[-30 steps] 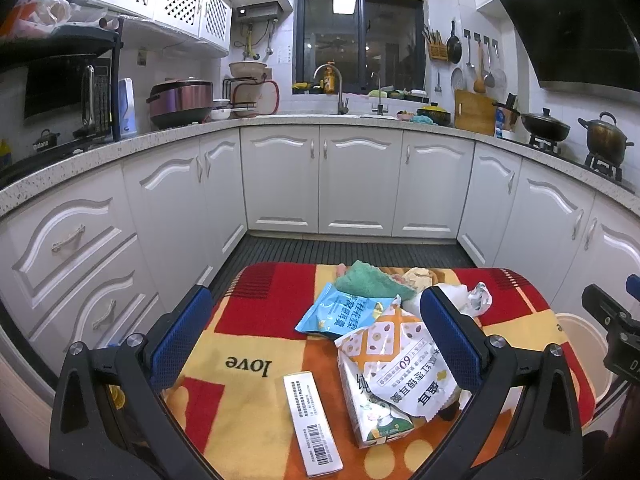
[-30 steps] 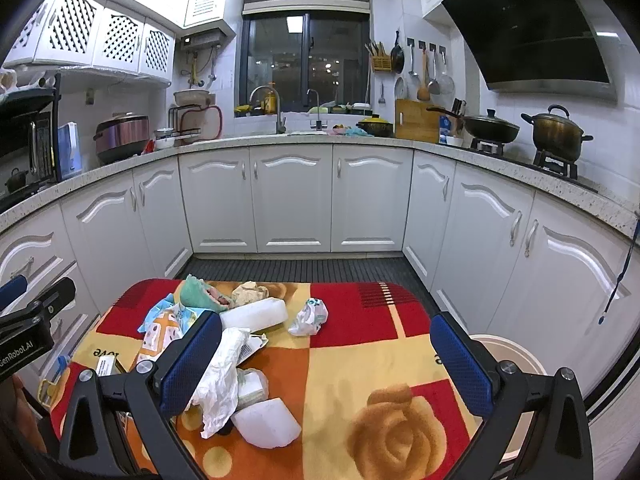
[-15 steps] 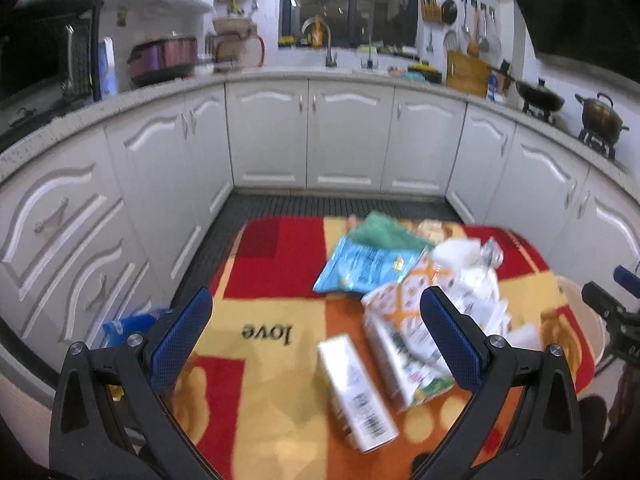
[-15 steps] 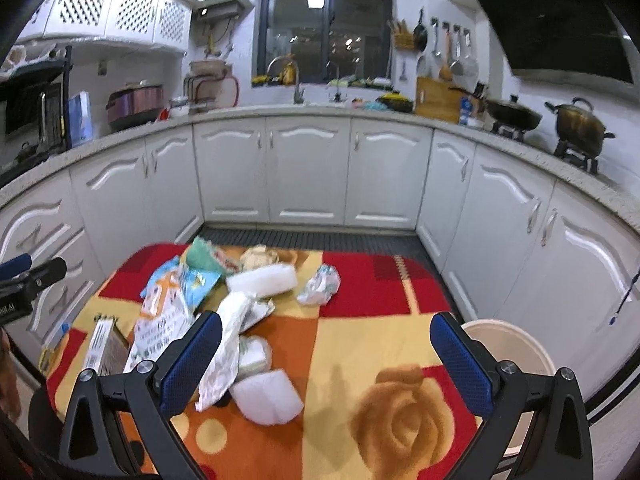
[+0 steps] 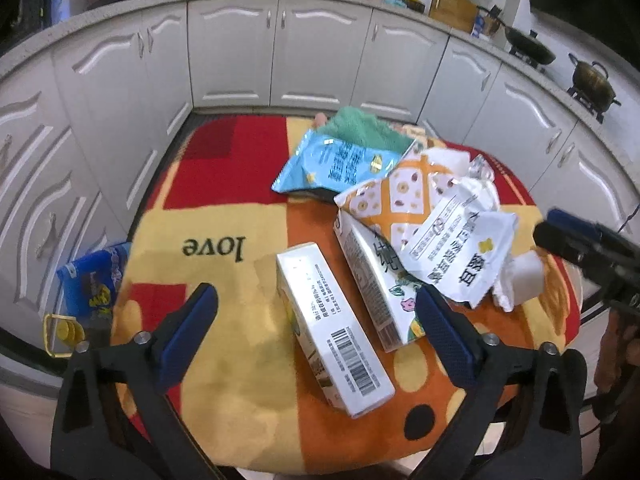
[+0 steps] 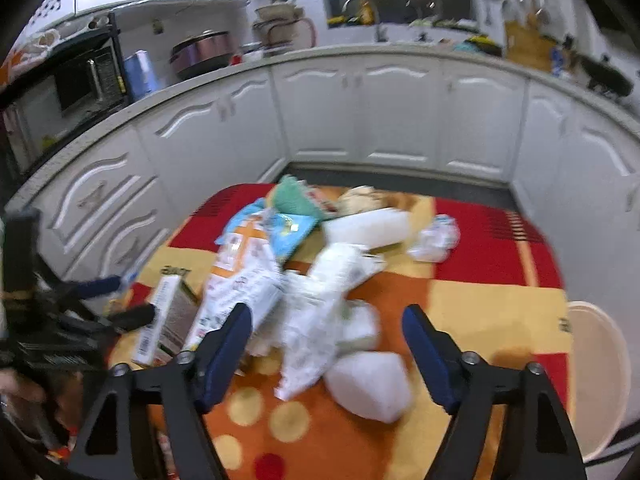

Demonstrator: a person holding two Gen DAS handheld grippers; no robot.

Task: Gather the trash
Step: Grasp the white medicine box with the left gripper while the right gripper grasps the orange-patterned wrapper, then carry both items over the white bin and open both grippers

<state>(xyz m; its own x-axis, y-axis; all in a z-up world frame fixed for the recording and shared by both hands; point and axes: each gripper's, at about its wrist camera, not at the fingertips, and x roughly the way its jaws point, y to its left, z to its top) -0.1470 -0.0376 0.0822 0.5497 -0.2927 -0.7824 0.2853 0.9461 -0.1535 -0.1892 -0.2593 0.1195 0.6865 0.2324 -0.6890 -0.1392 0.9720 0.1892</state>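
A pile of trash lies on a red, yellow and orange tablecloth (image 5: 224,256). In the left wrist view my left gripper (image 5: 316,300) is open above a white carton with a barcode (image 5: 332,328); beside it lie a second carton (image 5: 376,284), an orange patterned bag (image 5: 396,200), a white wrapper (image 5: 464,256) and a blue snack bag (image 5: 340,160). In the right wrist view my right gripper (image 6: 326,316) is open over a crumpled white wrapper (image 6: 316,320), with a white foam lump (image 6: 368,384) just below it. Both grippers are empty.
A cream bin (image 6: 596,380) stands at the table's right edge. A blue packet (image 5: 92,284) sits low at the table's left side. White kitchen cabinets (image 5: 320,48) curve round the table. A crumpled wrapper (image 6: 436,236) lies apart at the far right.
Both grippers have come down and forward toward the table. The trash now looks much larger and closer in both views. The jaws stay open.
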